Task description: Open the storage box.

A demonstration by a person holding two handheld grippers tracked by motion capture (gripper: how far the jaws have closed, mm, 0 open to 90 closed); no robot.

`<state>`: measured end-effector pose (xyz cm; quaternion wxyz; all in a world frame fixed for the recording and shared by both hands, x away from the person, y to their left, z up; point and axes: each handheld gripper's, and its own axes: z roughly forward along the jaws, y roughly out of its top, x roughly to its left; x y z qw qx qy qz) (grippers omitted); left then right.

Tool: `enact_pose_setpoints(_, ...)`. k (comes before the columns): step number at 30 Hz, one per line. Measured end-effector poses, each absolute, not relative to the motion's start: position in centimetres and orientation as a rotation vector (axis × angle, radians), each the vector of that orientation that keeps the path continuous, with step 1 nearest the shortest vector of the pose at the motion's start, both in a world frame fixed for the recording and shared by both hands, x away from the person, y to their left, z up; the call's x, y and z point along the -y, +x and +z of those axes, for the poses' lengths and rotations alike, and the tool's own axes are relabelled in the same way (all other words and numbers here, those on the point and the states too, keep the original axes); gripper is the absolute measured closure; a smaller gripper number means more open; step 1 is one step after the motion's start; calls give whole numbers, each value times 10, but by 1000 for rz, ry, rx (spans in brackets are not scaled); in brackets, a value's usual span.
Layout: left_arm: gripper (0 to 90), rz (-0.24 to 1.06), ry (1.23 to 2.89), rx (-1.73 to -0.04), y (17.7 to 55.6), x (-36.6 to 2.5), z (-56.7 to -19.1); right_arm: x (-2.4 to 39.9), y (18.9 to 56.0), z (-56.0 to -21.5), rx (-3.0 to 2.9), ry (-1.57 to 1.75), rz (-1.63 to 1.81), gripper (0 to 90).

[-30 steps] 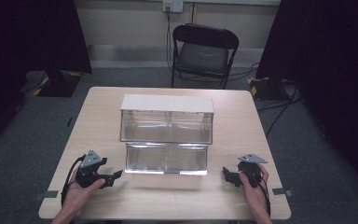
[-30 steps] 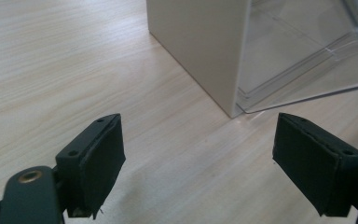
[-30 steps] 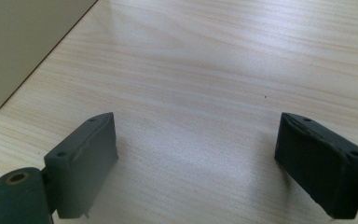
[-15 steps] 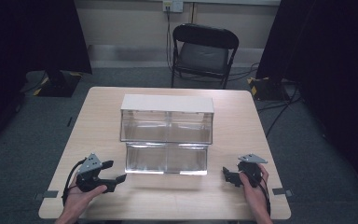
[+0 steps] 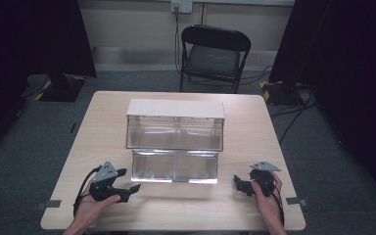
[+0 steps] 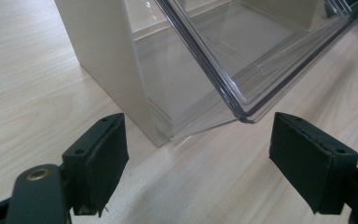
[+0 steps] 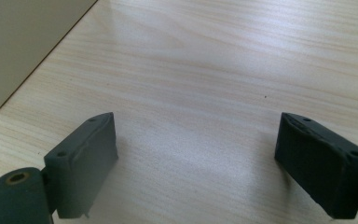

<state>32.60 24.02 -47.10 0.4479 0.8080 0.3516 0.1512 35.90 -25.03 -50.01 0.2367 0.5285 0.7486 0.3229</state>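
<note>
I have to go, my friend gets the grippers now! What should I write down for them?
Left gripper: open, jaws just been opening, nothing between them, near the table's front left, pointed at the cabinet's corner.
Right gripper: open, holding nothing, at the front right over bare wood.
Things: the beige cabinet stands mid-table. Its bottom clear drawer row sticks out toward you and looks empty; the top row is in.
Done: bottom row is pulled out.
Left: neither gripper touches the drawers, so probably the next step is to reach for that bottom row.
</note>
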Motion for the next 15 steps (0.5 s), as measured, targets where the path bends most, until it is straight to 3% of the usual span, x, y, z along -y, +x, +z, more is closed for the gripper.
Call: enact_pose_setpoints(15, 173, 368, 1948, -873, 331, -239, -471, 250, 359, -500, -2052, 1449, 885, 120)
